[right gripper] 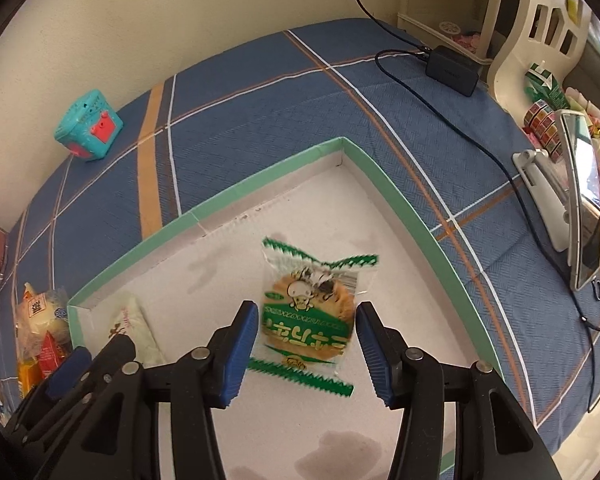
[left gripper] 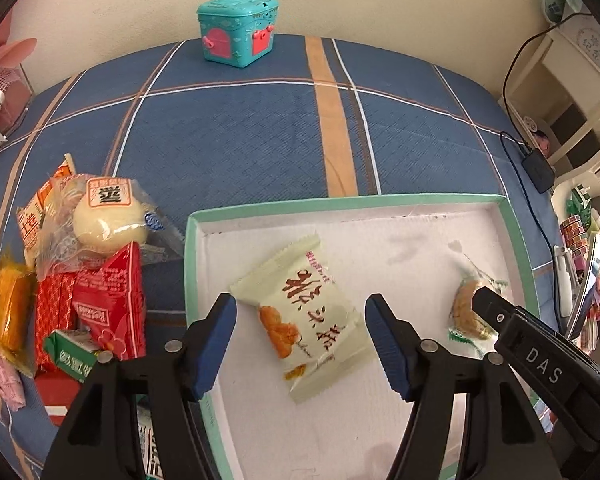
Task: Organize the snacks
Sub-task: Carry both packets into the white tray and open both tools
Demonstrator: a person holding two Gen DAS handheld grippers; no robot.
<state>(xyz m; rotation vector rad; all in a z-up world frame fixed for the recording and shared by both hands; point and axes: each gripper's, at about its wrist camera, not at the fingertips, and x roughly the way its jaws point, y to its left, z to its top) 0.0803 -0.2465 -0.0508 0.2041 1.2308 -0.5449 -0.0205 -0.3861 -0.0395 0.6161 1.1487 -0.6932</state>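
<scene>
Left wrist view shows a pile of snacks (left gripper: 80, 272) on the blue plaid desk (left gripper: 240, 140), left of the left gripper (left gripper: 300, 344) and outside the green-rimmed tray (left gripper: 518, 240). The left fingers (left gripper: 216, 344) are spread, with a pale yellow packet (left gripper: 304, 320) lying flat on the tray floor between them, touched by neither pad. To the right, the right gripper (right gripper: 306, 354) hangs over the same tray; its fingers (right gripper: 240, 352) stand apart on either side of a green-edged biscuit packet (right gripper: 308, 312), the pads just beside its edges without pressing. Far ahead of the left fingers, a teal toy box (left gripper: 238, 32) stands by the wall.
</scene>
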